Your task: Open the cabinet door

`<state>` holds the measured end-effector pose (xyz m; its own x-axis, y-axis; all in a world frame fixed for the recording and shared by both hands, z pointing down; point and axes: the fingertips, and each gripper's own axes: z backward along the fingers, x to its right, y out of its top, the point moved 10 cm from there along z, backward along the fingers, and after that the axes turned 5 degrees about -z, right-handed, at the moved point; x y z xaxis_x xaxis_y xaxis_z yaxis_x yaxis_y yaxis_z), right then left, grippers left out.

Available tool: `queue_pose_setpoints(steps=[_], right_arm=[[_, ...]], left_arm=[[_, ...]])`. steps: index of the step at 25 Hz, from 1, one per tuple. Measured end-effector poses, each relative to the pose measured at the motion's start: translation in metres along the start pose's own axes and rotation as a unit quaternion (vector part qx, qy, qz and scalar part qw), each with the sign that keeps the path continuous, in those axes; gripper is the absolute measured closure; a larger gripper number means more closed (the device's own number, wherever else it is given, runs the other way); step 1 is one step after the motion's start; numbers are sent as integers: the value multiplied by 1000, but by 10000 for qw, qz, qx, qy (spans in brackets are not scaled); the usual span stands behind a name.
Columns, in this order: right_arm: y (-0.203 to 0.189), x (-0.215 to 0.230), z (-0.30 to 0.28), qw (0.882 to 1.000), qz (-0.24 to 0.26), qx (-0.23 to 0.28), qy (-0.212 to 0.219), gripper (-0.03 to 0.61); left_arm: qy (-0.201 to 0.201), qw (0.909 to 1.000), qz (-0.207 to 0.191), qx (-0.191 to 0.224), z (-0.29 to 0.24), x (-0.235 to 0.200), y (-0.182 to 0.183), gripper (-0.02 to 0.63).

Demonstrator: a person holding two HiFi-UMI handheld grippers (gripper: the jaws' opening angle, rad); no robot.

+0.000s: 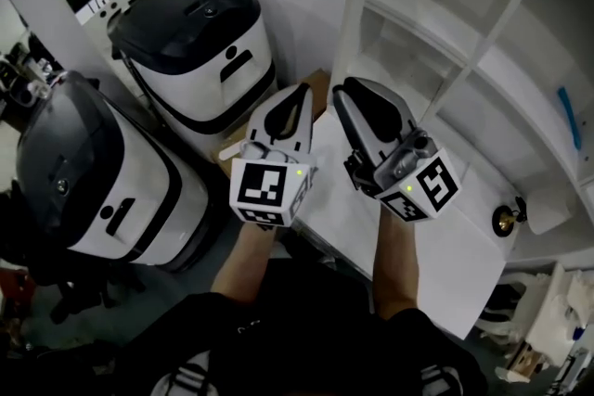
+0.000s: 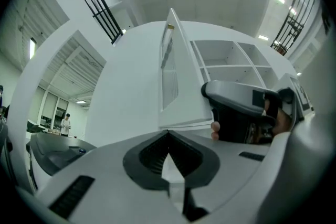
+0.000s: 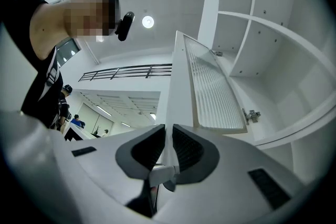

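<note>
The right gripper (image 3: 168,131) clamps narrowly on the free edge of the cabinet door (image 3: 210,86), which stands swung well out from the white cabinet (image 1: 436,23), its shelves exposed. The left gripper (image 2: 168,136) hovers just beside it, farther from the cabinet, jaws together and empty.

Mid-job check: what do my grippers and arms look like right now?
Both the left gripper and right gripper have pale grey shells, dark ribbed pads, and a cube of black-and-white square markers with a small green light. The forearms are bare below a black top.
</note>
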<state>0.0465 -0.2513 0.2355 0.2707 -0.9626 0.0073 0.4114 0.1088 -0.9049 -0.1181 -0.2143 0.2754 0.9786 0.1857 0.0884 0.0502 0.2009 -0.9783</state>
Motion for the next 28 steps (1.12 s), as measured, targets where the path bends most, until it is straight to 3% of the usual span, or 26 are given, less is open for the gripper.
queue_pose_setpoints(steps=[11, 18, 23, 28], right_arm=[[-34, -20, -70, 10000, -49, 21, -38, 520], [-48, -31, -102, 9992, 17, 97, -382, 520], [-56, -37, -112, 9958, 148, 163, -890, 495], [-68, -35, -95, 9798, 324, 216, -1963, 522]], left_arm=[[161, 9998, 89, -73, 18, -67, -9, 603], [-297, 9992, 252, -92, 18, -86, -16, 603], [-823, 9958, 356, -174, 14, -95, -26, 603], [-1363, 9883, 613, -317, 5, -104, -45, 603]])
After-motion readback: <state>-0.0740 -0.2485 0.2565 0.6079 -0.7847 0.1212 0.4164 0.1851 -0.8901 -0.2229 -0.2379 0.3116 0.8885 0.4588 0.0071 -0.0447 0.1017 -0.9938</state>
